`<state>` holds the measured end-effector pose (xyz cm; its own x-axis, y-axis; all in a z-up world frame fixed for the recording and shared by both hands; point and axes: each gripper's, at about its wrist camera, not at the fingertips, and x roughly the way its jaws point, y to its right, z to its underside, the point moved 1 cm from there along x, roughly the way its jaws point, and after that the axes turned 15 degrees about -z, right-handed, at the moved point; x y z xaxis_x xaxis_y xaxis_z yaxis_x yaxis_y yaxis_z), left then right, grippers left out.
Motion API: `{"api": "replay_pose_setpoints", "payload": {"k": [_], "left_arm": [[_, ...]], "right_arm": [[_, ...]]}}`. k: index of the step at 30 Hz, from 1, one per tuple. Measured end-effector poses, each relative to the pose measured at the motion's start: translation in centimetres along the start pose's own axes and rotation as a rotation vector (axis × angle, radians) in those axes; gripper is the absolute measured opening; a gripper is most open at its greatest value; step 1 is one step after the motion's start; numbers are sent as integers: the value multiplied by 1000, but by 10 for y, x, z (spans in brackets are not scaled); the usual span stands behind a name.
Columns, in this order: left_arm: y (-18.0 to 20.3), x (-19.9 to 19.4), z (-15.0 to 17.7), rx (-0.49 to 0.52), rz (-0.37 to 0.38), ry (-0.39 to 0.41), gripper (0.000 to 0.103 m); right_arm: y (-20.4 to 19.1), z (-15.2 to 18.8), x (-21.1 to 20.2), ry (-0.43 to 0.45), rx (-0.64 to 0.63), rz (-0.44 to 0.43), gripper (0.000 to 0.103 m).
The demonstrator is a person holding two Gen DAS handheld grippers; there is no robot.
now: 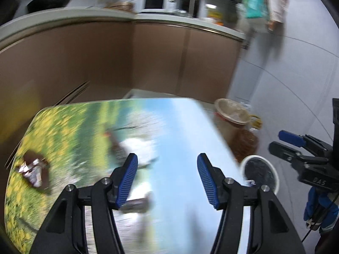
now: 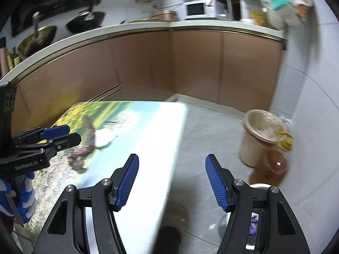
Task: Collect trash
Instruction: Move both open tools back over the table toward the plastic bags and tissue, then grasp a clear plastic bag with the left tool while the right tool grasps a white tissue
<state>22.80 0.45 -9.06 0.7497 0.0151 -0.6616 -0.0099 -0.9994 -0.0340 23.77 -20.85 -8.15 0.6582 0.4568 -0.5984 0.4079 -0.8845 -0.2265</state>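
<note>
Both hands are over the bench (image 1: pixel 180 127), searching. The left gripper (image 1: pixel 167 177) and right gripper (image 2: pixel 172 180) have fingers apart, holding nothing. A crumpled wrapper (image 1: pixel 34 171) lies far left; next, reach it, then the bin (image 1: pixel 260 172).

Home kitchen: counter (image 2: pixel 148 26), microwave (image 2: pixel 196 9), woks (image 2: pixel 85 22)

Both pictures are bright but smeared by blur. The tongs (image 1: pixel 167 180) look sharp, while the table (image 1: pixel 180 131) past them is streaky with white glare. Lines bend near the edges, and the corners go black.
</note>
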Motion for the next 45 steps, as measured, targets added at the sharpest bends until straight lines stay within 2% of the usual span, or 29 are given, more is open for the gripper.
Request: {"api": "replay_pose_setpoints", "payload": {"k": [3, 8, 18, 20, 21, 23, 26, 30, 32, 33, 34, 35, 38, 42, 45], "left_arm": [[-39, 16, 10, -58, -38, -53, 56], [-75, 43, 27, -115, -60, -132, 56], [-77, 83, 38, -114, -33, -206, 55], [-79, 89, 37, -107, -33, -213, 41], [-81, 94, 36, -108, -27, -221, 38], [-83, 98, 37, -101, -27, -226, 24], [-86, 99, 38, -89, -29, -224, 11], [-91, 97, 41, -81, -35, -212, 5], [-93, 95, 41, -80, -49, -202, 4], [-94, 93, 41, -78, -55, -195, 4], [-95, 90, 41, -77, -62, -188, 4], [-96, 89, 41, -77, -67, -183, 4], [-99, 80, 41, -78, -72, -168, 3], [-102, 61, 41, -75, -78, -146, 3], [-98, 41, 35, -78, -76, -115, 3]], "right_arm": [[-19, -5, 28, -29, -30, -53, 64], [-45, -16, 77, -77, -56, -134, 64], [-59, -30, 169, -179, -41, -195, 59], [-59, -34, 183, -193, -32, -201, 58], [-59, -35, 189, -198, -27, -208, 58], [-61, -37, 201, -211, -21, -215, 58], [-64, -37, 215, -231, -20, -230, 58], [-71, -35, 230, -262, -46, -243, 57], [-74, -32, 235, -278, -63, -244, 48], [-77, -32, 237, -277, -81, -243, 47], [-81, -31, 238, -283, -104, -238, 40], [-83, -30, 238, -286, -125, -236, 24], [-90, -26, 237, -295, -185, -221, 5], [-91, -22, 222, -275, -190, -231, 3], [-87, -24, 193, -226, -185, -243, 3]]}}
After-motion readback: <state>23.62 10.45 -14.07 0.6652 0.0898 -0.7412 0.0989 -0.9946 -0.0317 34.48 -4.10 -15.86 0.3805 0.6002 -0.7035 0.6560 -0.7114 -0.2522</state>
